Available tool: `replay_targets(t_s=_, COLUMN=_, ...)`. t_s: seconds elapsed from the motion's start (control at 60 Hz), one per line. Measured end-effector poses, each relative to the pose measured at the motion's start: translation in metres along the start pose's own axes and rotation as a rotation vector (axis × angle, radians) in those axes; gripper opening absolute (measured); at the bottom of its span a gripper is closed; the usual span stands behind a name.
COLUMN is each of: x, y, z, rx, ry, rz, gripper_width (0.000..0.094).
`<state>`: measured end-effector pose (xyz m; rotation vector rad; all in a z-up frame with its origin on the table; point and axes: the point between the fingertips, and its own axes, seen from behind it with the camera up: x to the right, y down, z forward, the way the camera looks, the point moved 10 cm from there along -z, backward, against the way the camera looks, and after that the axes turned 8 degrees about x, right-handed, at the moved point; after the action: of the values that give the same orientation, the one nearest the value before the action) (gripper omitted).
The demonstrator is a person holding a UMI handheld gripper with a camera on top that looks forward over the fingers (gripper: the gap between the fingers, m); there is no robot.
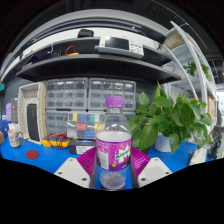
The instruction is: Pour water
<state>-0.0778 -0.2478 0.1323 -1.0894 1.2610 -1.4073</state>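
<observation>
A clear plastic water bottle with a purple cap and a purple-and-green label stands upright between my fingers. My gripper is shut on it, with the magenta pads pressing on the label from both sides. The bottle's clear lower part shows between the fingers, above the blue table. No cup or other vessel for the water is in view.
A leafy green plant in a white pot stands just beyond the bottle on the right. Behind are grey drawer cabinets under a dark shelf. Small coloured items and a red piece lie on the table to the left.
</observation>
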Motion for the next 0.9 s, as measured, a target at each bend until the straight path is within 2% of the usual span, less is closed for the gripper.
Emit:
replay_targets(t_s=0.067, x=-0.001, y=-0.001, z=0.001, rx=0.004, ry=-0.014, rz=-0.022, gripper_width=0.0440)
replay_targets(t_s=0.083, x=-0.002, y=-0.001, z=0.000, rx=0.007, ry=-0.014, rz=-0.025, gripper_width=0.0461)
replay_targets(t_s=0.1, x=-0.002, y=0.000, z=0.000, rx=0.008, ry=-0.012, rz=-0.030, gripper_width=0.0388)
replay_targets(t_s=0.167, x=-0.003, y=0.000, z=0.000, rx=0.006, ry=0.001, rz=-0.038, gripper_width=0.0323)
replay_targets(t_s=0.383, x=-0.025, y=-0.005, z=0.003, rx=0.010, ry=-0.016, rz=-0.138, gripper_width=0.0321)
replay_targets(t_s=0.483, x=-0.060, y=-0.014, z=0.003, rx=0.021, ry=-0.086, rz=-0.231, gripper_width=0.0321)
replay_targets(t_s=0.683, x=-0.172, y=-0.030, z=0.019, rx=0.051, ry=-0.293, rz=-0.514, gripper_width=0.0322)
replay_targets(t_s=0.9, x=-0.288, y=-0.035, z=0.044, rx=0.159, ry=-0.432, rz=-1.001, gripper_width=0.0322)
